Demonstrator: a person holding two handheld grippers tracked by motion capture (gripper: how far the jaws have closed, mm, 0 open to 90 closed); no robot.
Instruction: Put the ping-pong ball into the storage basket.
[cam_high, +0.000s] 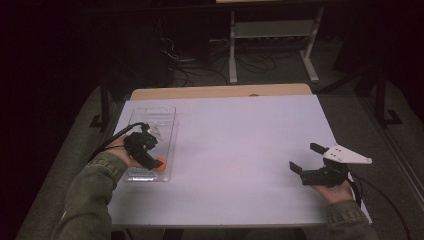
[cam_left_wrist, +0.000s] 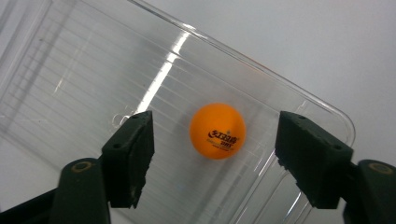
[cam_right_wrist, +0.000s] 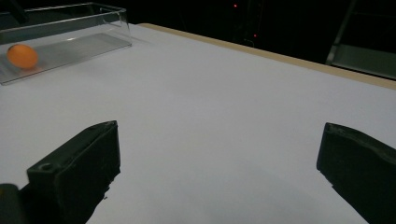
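Observation:
An orange ping-pong ball (cam_high: 160, 164) lies in the near end of a clear plastic tray (cam_high: 167, 120) on the left of the white table. My left gripper (cam_high: 151, 159) hovers over that end of the tray, pointing down. In the left gripper view the ball (cam_left_wrist: 217, 130) rests on the tray floor (cam_left_wrist: 93, 74) between the two black jaws, with a gap on each side; the left gripper (cam_left_wrist: 215, 122) is open. My right gripper (cam_high: 305, 156) rests near the table's right edge, open with nothing between its jaws (cam_right_wrist: 222, 140). From there the ball (cam_right_wrist: 22, 56) and tray (cam_right_wrist: 84, 44) show far off.
The white table top (cam_high: 235, 150) stretches between the two hands, with a wooden strip (cam_high: 220, 91) along its far edge. Behind the table stand a metal shelf frame (cam_high: 272, 35) and loose cables (cam_high: 200, 65) on a dark floor.

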